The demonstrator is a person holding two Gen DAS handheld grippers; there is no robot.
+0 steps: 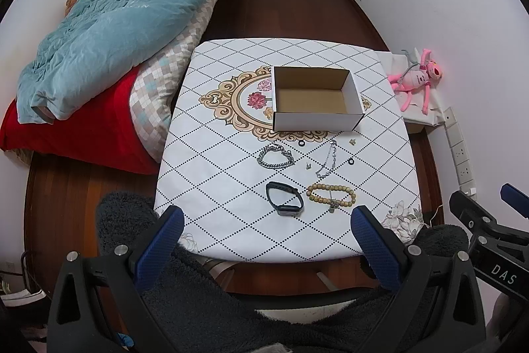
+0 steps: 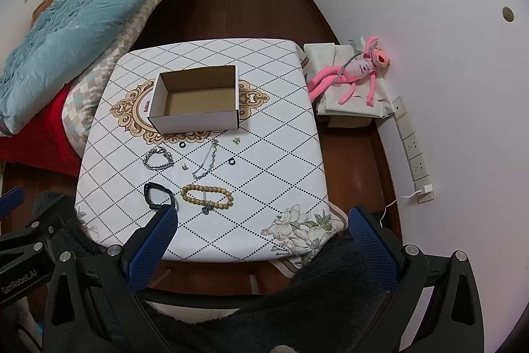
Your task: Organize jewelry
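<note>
Both grippers hang back off the near edge of the table (image 1: 231, 81), over the person's dark fleecy lap, and neither one touches anything. The left gripper (image 1: 267, 225) has its blue fingers spread wide with nothing between them; the right gripper (image 2: 263, 224) is just as wide apart and just as empty.

Out on the diamond-patterned cloth, the cardboard box (image 1: 314, 118) sits open-topped near the centre, bare inside, with clear cloth along its far side and to the right of it. All the jewelry lies in front of the box, between it and the near edge. The steel chain bracelet (image 1: 276, 157) is on the left, a thin silver necklace (image 1: 327, 159) runs down the middle, and two small black rings (image 1: 301, 143) (image 1: 350, 160) sit apart, one just by the box's front wall. A tiny charm (image 1: 353, 142) lies near the box's right front corner and another small piece (image 1: 308, 166) between bracelet and necklace. Closest to the grippers are the black wristband (image 1: 284, 199) and, just beside it, the wooden bead bracelet (image 1: 331, 195).

There is open cloth on the right side of the table and along the near edge. A bed with a blue quilt (image 1: 109, 22) presses against the table's left edge; a pink plush toy (image 2: 357, 71) lies on a low white bundle past the right edge
</note>
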